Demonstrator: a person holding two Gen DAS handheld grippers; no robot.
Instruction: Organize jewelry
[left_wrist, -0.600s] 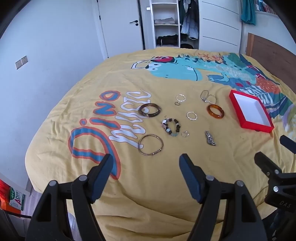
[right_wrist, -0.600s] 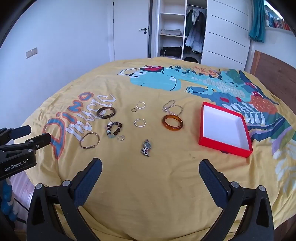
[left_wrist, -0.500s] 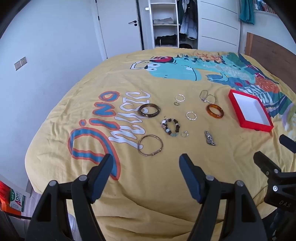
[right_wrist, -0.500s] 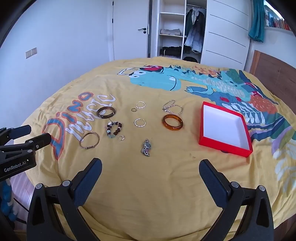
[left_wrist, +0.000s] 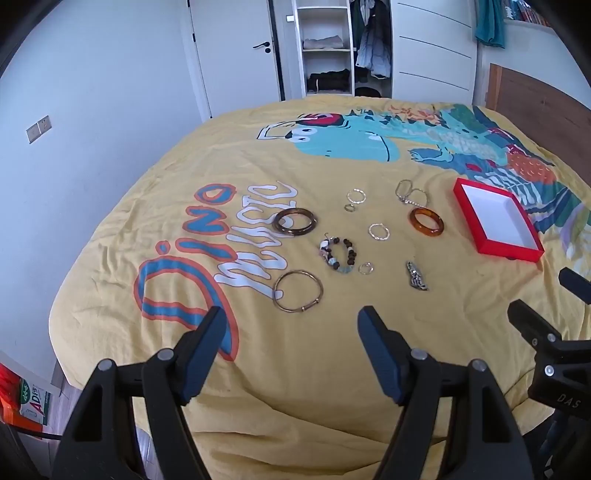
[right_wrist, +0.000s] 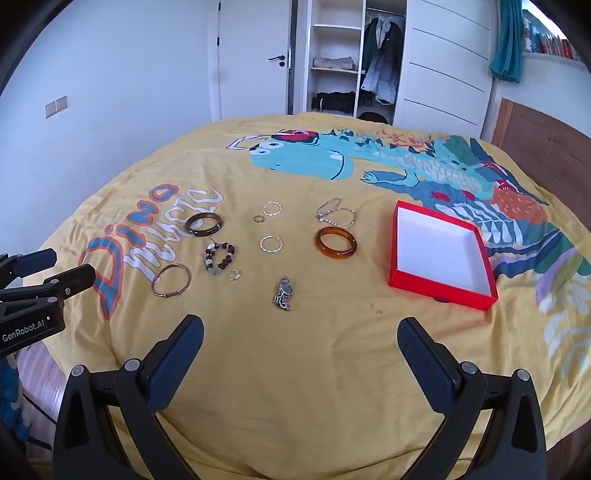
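Observation:
Jewelry lies spread on a yellow bedspread: an amber bangle (right_wrist: 336, 242), a dark brown bangle (right_wrist: 204, 223), a thin metal bangle (right_wrist: 171, 280), a beaded bracelet (right_wrist: 220, 257), a chain bracelet (right_wrist: 336, 215), a pendant (right_wrist: 283, 293) and several small rings. An empty red box (right_wrist: 441, 253) with a white inside sits to their right. My left gripper (left_wrist: 293, 325) hangs open above the bed's near edge, just short of the thin metal bangle (left_wrist: 297, 291). Nothing is between the wide-apart fingers of my open right gripper (right_wrist: 301, 334), which hovers in front of the pendant.
The bedspread (right_wrist: 295, 369) drops off at the near edge and on the left towards the floor. A white wall, a door (right_wrist: 255, 55) and an open wardrobe (right_wrist: 347, 59) stand beyond the bed. A wooden headboard (right_wrist: 546, 147) rises at the right.

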